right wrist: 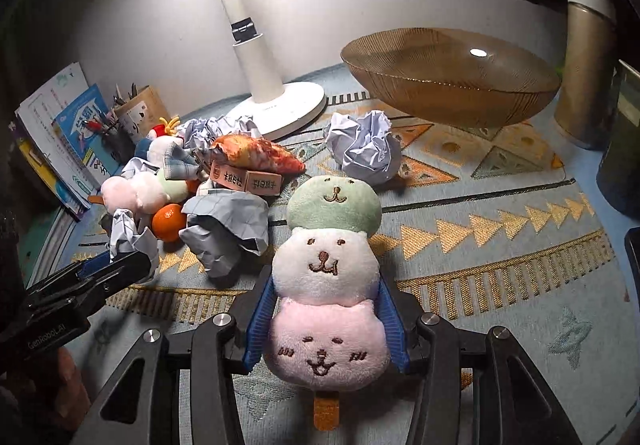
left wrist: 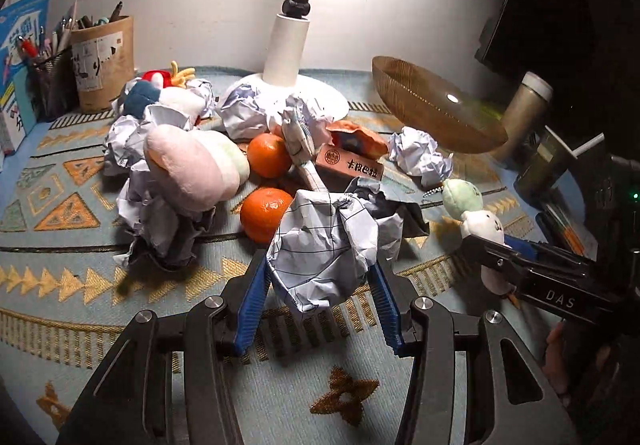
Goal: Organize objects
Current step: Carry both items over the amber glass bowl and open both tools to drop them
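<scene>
In the left wrist view, the left tool (left wrist: 320,277) sits at the lower centre of the frame, and its blue pads (left wrist: 252,297) press on both sides of a crumpled paper ball (left wrist: 324,245), so it is gripping this ball. The ball is raised in front of the pile on the desk (left wrist: 80,285), which is covered with a patterned blue and gold cloth. Behind it, in the middle of the frame, lie two oranges (left wrist: 269,155), a small brown carton (left wrist: 350,165), more crumpled papers and a pink plush (left wrist: 192,169). The white lamp (left wrist: 286,49) stands at the upper centre, the amber glass bowl (left wrist: 432,113) at the upper right, and the pen holders (left wrist: 106,61) at the upper left.

In the right wrist view, the right tool (right wrist: 326,325) is at the lower centre and grips a dango plush toy (right wrist: 326,277) with three faces, green, white and pink, on an orange stick. The pads touch the white and pink parts. The bowl (right wrist: 448,85) is empty, at the upper right of this frame, well apart from the toy. The other tool is seen at the lower left edge.
</scene>
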A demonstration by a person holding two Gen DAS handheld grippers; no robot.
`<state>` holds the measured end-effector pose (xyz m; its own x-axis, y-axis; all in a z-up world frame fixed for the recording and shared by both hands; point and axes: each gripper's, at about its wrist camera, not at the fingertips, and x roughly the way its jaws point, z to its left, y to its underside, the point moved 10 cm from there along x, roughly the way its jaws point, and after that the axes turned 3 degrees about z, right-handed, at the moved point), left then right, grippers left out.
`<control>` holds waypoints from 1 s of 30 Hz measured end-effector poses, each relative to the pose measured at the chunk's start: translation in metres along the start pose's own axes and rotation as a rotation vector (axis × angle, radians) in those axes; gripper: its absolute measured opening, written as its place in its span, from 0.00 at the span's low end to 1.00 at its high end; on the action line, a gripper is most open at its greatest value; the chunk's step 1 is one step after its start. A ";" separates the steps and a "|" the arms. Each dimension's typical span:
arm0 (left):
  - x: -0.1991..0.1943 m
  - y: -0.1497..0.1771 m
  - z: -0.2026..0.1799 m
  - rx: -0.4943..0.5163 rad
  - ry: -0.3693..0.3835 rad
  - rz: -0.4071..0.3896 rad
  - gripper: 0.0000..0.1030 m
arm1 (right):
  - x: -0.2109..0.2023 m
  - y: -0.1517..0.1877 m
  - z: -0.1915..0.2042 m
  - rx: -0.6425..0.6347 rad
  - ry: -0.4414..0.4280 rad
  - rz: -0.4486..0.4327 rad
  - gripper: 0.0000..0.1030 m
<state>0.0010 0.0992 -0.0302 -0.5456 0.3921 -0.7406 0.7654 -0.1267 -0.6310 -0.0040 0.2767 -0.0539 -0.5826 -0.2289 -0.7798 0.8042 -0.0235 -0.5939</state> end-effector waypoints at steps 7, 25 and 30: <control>0.017 0.017 -0.001 0.019 -0.049 0.048 0.47 | 0.008 0.015 0.006 -0.019 0.003 0.038 0.67; 0.009 0.019 0.002 0.057 -0.111 0.020 0.47 | 0.005 0.017 0.019 -0.052 0.112 0.013 0.44; -0.006 0.006 -0.030 0.055 0.012 -0.013 0.47 | -0.032 -0.006 0.021 -0.035 0.046 -0.095 0.44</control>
<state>0.0196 0.1232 -0.0226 -0.5512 0.4053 -0.7293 0.7379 -0.1712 -0.6528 0.0119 0.2639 -0.0217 -0.6613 -0.1822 -0.7277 0.7411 -0.0088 -0.6713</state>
